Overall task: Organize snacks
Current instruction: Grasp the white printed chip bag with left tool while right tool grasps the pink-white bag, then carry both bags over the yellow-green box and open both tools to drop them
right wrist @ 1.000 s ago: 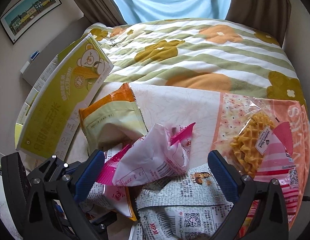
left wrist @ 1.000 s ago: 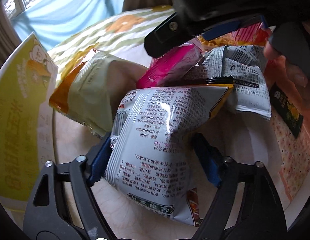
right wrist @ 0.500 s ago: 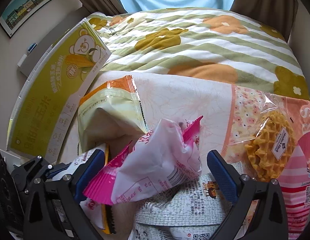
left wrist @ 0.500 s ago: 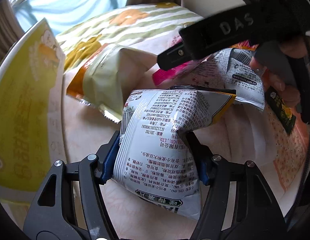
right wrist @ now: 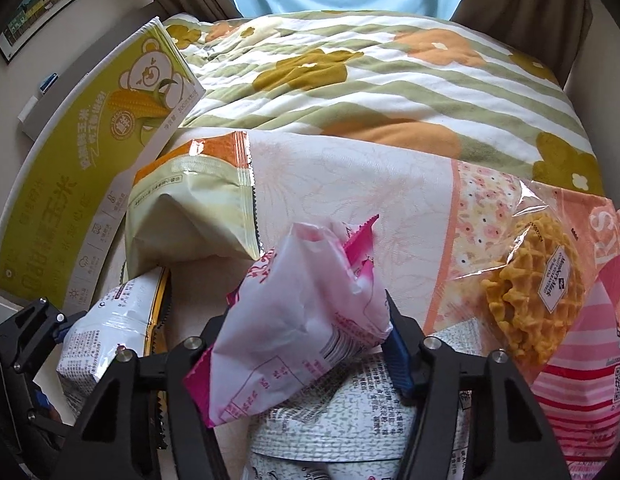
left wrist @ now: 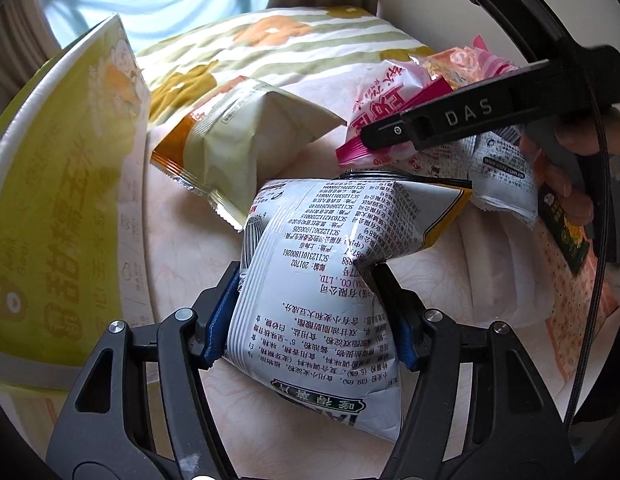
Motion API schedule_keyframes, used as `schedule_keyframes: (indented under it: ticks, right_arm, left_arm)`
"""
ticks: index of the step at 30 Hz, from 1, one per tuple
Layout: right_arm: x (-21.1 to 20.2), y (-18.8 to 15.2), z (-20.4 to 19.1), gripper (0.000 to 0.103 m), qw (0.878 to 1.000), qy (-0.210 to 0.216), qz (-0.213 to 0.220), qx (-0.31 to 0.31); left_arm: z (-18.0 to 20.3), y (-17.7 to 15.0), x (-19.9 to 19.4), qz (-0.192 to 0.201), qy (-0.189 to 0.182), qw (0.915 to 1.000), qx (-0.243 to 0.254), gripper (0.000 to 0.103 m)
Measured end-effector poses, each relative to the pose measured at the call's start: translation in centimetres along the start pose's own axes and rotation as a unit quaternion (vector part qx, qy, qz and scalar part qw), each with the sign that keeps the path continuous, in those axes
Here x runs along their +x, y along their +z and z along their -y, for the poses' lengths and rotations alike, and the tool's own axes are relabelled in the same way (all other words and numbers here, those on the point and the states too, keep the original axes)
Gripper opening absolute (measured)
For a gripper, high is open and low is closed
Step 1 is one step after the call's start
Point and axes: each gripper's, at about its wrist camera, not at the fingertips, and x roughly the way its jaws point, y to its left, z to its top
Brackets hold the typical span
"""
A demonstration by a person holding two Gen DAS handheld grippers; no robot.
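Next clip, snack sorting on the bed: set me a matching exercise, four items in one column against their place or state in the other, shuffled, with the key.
Column 1
1. white packet with black print
2. pink-and-white packet
3. pale green and orange bag
4. waffle pack

Column 2
A. lying free on the sheet, beside the yellow-green box
B. clamped in the left gripper
C. lying at the right edge of the right wrist view, not gripped
D. clamped in the right gripper, whose jaws have just been closing

Pairs: 1-B, 2-D, 3-A, 4-C
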Motion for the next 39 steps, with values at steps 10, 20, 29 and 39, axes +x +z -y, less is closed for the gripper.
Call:
schedule_keyframes:
  ticks: [10, 20, 29, 39]
  right_arm:
    - [-5.0, 0.4, -0.6, 0.055, 0.999, -0.012, 0.044, -0.002]
    - [-13.9, 2.2, -2.8, 0.055, 0.995, -0.007, 0.099, 0.019]
    - [-19.5, 4.2, -8.3, 0.055, 0.988, 0.012, 0.150, 0.017]
    - [-18.5, 9.1, -16.7, 0.055, 0.982, 0.015, 0.185, -0.013]
  left_arm:
    - [0.0, 0.4, -3.9, 0.017, 0.000, 0.9998, -0.010, 0.061]
    - [-1.0, 2.8, -11.8, 0.061, 0.011, 0.9977, -0.028, 0.061]
    - [-6.1, 5.5, -18.7, 0.102, 0.037, 0.9927, -0.054, 0.061]
    - [-16.6, 6.7, -21.1, 0.117, 0.083, 0.9859, -0.086, 0.061]
